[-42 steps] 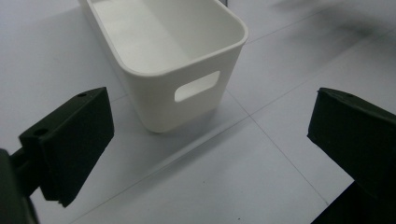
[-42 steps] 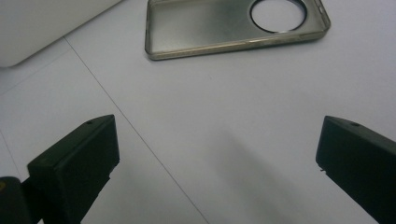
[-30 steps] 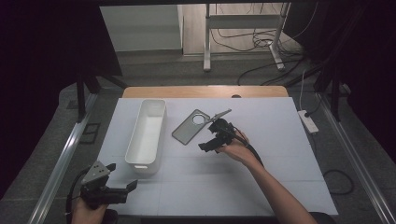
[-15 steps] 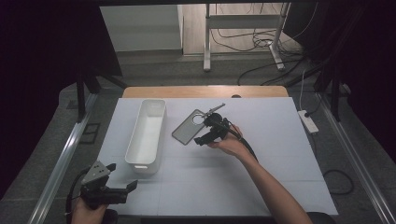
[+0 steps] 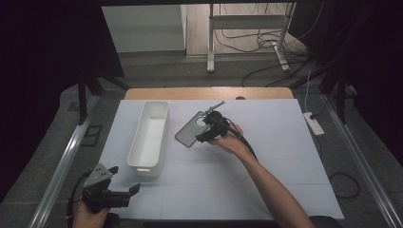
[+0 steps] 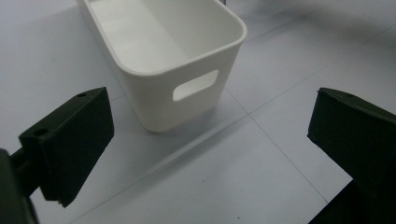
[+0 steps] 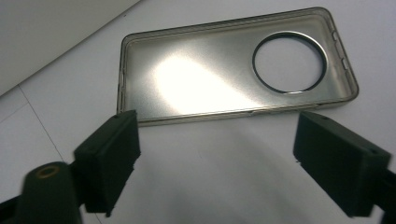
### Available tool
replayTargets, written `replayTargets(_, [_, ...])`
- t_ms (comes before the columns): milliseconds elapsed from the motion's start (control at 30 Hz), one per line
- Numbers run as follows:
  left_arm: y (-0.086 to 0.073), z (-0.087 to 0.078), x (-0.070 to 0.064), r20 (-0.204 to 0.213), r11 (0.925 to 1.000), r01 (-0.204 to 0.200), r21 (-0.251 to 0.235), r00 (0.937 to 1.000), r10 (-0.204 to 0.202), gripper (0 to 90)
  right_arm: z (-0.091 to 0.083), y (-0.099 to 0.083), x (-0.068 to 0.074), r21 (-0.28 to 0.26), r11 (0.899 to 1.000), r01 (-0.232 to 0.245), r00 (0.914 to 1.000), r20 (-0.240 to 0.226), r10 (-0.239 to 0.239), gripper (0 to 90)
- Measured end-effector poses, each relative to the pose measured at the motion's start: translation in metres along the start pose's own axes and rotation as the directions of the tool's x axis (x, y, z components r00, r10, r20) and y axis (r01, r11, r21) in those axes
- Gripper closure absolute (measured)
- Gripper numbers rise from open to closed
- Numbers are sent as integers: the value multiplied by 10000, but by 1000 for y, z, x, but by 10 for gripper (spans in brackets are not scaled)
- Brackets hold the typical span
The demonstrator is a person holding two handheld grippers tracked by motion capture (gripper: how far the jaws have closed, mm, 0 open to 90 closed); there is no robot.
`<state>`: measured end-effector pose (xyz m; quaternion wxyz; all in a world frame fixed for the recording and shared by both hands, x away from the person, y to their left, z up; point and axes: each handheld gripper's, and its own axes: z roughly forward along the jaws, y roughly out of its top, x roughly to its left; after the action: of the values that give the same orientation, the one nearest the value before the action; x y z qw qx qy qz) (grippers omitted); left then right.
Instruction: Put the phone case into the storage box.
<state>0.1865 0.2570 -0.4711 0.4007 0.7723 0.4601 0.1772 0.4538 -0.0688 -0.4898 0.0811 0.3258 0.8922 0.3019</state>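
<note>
Overhead, the right tongs hover at the translucent grey phone case lying flat mid-surface, right of the long white plastic bin; the left tongs wait near-left. Their own view shows them wide apart, facing the bin. Right view: wide too, case just beyond. Next, probably close on its near edge.

Counter: white top w/ faint grid lines, wood edge showing along the far side. On it, left of centre: long white bin, open top, handle cutout in its near end wall, lying lengthwise front-to-back. Just right of bin, near the far half: smoky clear phone case, flat, inside face up, round camera hole toward the far end. Bin & case near each other, not touching.
</note>
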Motion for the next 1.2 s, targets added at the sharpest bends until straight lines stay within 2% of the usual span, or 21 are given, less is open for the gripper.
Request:
replayTargets(33, [0, 0, 0, 0, 10000, 0, 0, 10000, 0, 12, 1, 1, 0, 52, 10000, 25, 10000, 21, -25, 239])
replayTargets(67, [0, 0, 0, -5, 10000, -3, 2, 10000, 3, 12, 1, 1, 0, 52, 10000, 25, 10000, 21, -25, 239])
replayTargets(200, [0, 0, 0, 5, 10000, 8, 5, 10000, -8, 12, 5, 4, -1, 58, 10000, 81, 9997, -237, -80, 462])
replayTargets(233, [0, 0, 0, 5, 10000, 8, 5, 10000, -8, 12, 5, 4, -1, 58, 10000, 81, 9997, -237, -80, 462])
replayTargets(267, [0, 0, 0, 11, 10000, 9, 8, 10000, -9, 12, 7, 6, 0, 169, 9997, 203, 9995, -232, -199, 555])
replayTargets(333, [0, 0, 0, 18, 10000, 8, 13, 10000, -8, 12, 9, 8, 1, 176, 9993, 322, 9992, -263, -317, 628])
replayTargets(367, [0, 0, 0, 29, 10000, 2, 27, 10000, -2, 12, 10, 9, 1, 190, 9993, 315, 9987, -398, -307, 682])
replayTargets(400, [0, 0, 0, 29, 10000, 2, 27, 10000, -2, 12, 10, 9, 1, 190, 9993, 315, 9987, -398, -307, 682])
replayTargets(433, [0, 0, 0, 21, 10000, -2, 38, 10000, 2, 12, 12, 10, 1, 215, 9992, 346, 9977, -598, -332, 763])
replayTargets(600, [0, 1, 0, 4, 10000, -25, 51, 10000, 25, 12, 19, 13, 5, 133, 9993, 351, 9958, -848, -338, 892])
replayTargets(933, [0, 1, 0, -6, 9999, -61, 80, 10000, 61, 13, 37, 16, 18, 388, 9973, 630, 9952, -776, -598, 895])
replayTargets(1200, [0, 1, -1, -20, 9999, -99, 93, 9999, 100, 13, 45, 14, 23, 622, 9950, 777, 9943, -780, -727, 894])
